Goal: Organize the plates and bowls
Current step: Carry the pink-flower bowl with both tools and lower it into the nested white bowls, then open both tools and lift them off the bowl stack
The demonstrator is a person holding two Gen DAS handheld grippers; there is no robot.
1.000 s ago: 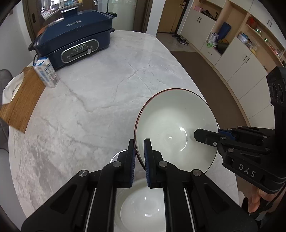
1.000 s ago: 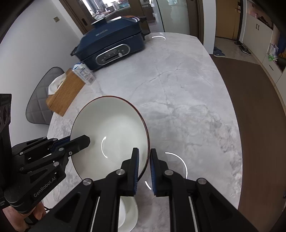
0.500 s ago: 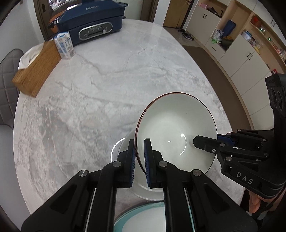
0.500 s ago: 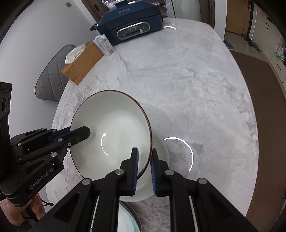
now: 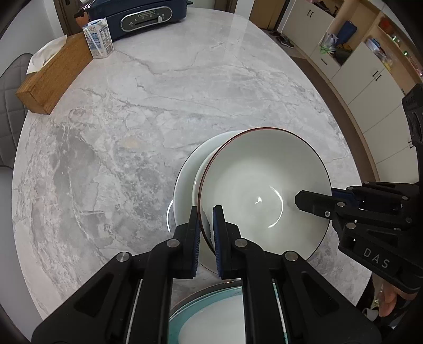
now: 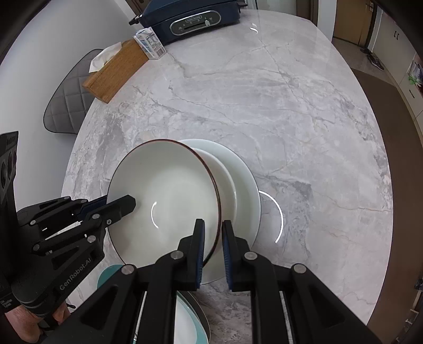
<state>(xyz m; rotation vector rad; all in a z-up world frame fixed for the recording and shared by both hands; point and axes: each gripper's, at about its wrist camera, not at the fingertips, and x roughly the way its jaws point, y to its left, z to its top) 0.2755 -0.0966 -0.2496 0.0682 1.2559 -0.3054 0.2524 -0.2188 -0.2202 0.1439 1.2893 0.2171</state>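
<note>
Left wrist view, near to far: teal-rimmed plate (image 5: 208, 317) sits at the table's near edge, partly under the gripper body. Just beyond it, the left gripper (image 5: 205, 232) is clamped on the near-left rim of the brown-rimmed bowl (image 5: 264, 190); rim sits between the blue pads. On the opposite side the right gripper (image 6: 212, 248) pinches the same bowl's rim, jaws nearly closed on it. So the bowl is carried two-handed, tilted, and hangs over a white bowl (image 6: 227, 180) that sits on a white plate (image 6: 248, 185) on the marble table (image 5: 158, 105). It is offset toward the left-gripper side, not centred; contact with the stack can't be confirmed.

Step in hand, judged: nesting the brown-rimmed bowl into the white bowl. The next move calls for centring it over the lower bowl, levelling, lowering until seated, then opening both grippers together. Risk: uneven release tips it or clips a rim.

Far end: wooden tissue box (image 5: 55, 76), milk carton (image 5: 99, 38), blue electric grill (image 5: 142, 16). All well apart from the stack.
</note>
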